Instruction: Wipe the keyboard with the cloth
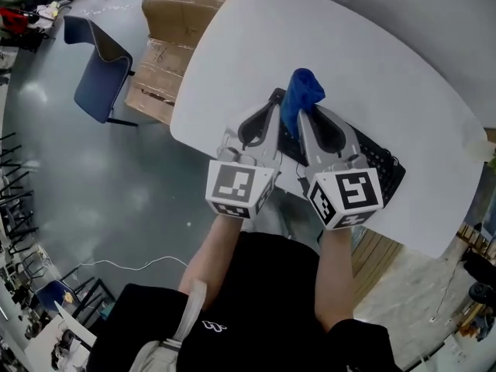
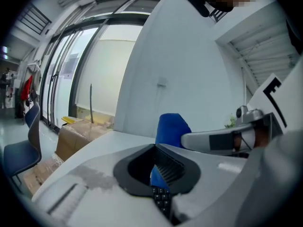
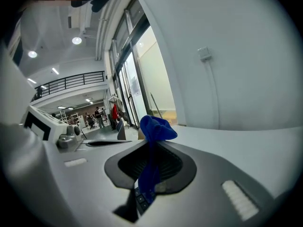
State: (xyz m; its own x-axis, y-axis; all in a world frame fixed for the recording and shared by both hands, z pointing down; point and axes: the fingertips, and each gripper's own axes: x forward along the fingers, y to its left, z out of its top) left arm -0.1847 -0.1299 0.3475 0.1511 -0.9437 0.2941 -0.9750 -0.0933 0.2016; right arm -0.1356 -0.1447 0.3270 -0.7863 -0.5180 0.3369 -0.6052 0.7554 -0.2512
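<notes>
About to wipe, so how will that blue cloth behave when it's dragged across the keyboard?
Probably floppy: the cloth bunches above the right hand-held gripper and hangs limp below. Likely light, since one pinch carries it.

The left gripper [image 1: 273, 101] and right gripper [image 1: 304, 116] are covering most of the keyboard [image 1: 385, 169], and perhaps the lower end of the cloth [image 1: 302, 91].

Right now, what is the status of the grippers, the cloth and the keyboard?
Right gripper shut on blue cloth. Left gripper shut, empty. Both over black keyboard; cloth contact unclear. Nothing in the way.
</notes>
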